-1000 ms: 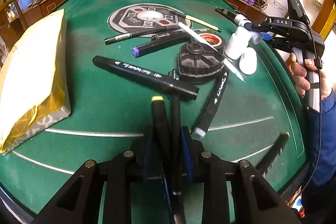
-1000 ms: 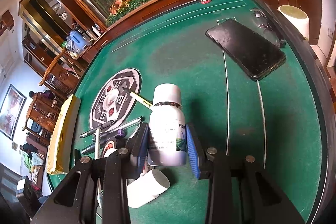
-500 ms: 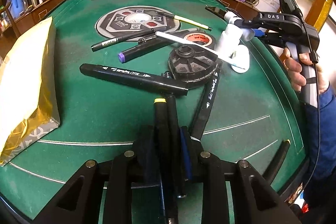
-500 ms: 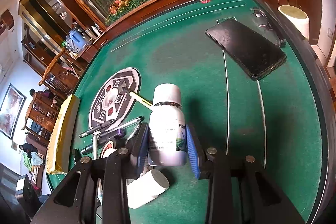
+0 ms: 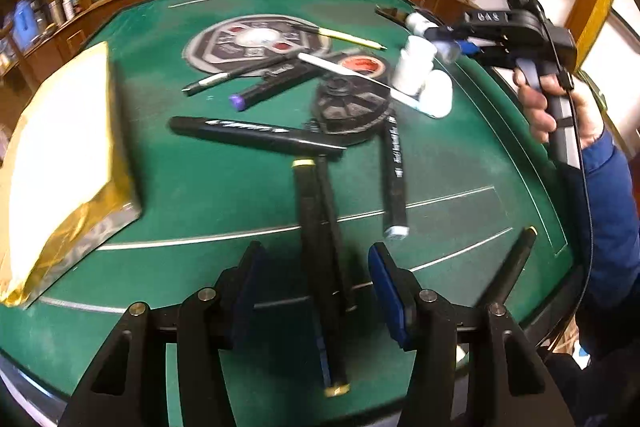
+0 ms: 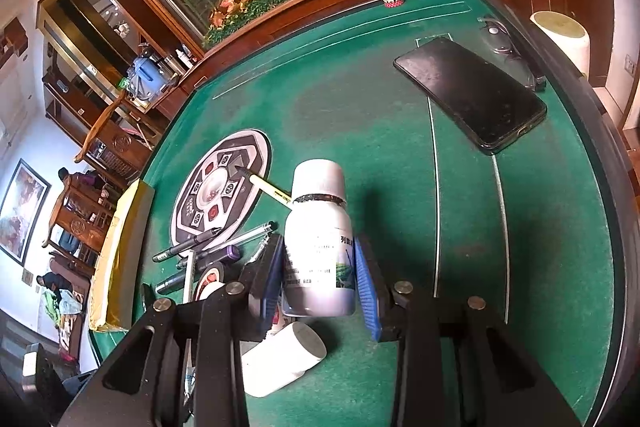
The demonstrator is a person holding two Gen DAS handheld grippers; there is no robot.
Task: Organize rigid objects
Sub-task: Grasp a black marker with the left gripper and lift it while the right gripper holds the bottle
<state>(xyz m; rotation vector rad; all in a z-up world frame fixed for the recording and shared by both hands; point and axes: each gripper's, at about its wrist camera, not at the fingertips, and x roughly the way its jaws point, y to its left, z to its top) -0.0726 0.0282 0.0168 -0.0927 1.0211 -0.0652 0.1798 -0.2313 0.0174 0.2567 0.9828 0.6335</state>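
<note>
My left gripper (image 5: 316,283) is open. Two black markers (image 5: 320,247) lie between its fingers on the green table, one with a yellow tip. More black markers (image 5: 256,133) and pens lie beyond, around a black round holder (image 5: 350,107). My right gripper (image 6: 316,283) is shut on a white bottle (image 6: 318,243) with a label, held upright. In the left wrist view the right gripper (image 5: 444,39) is at the far right, over two white bottles (image 5: 414,67). Another white bottle (image 6: 284,363) lies on its side below the held one.
A gold-wrapped box (image 5: 56,155) sits at the left. A round patterned disc (image 5: 256,41) and a tape roll (image 5: 362,63) are at the back. A black phone (image 6: 468,93) lies at the far right. The table edge (image 6: 612,187) has a raised dark rim.
My left gripper has opened and let go of the two black markers, which now lie on the table. The right gripper still holds the white bottle in the same place.
</note>
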